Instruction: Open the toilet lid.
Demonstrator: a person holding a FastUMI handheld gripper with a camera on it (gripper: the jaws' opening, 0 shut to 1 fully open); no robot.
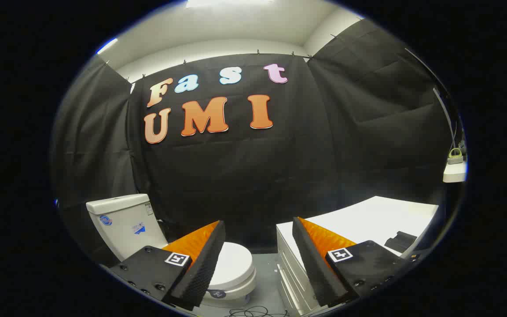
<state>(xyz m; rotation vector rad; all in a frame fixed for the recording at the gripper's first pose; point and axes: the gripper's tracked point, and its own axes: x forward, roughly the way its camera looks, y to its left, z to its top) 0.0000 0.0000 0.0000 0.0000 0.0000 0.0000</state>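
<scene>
A white toilet stands low on the floor beyond my left finger, its lid (235,263) lying flat and closed over the bowl. Its white tank (126,222) rises behind, against the black cloth wall. My gripper (259,229) is open, its two black-and-orange fingers spread wide with nothing between them. The left finger (200,259) covers the near left part of the lid in the view. The gripper is well above and short of the toilet, not touching it.
A white cabinet (359,222) with drawer fronts stands right of the toilet, partly behind my right finger, with a dark object (401,241) on its top. Black cables (255,311) lie on the grey floor between toilet and cabinet. A small shelf (454,171) sits far right.
</scene>
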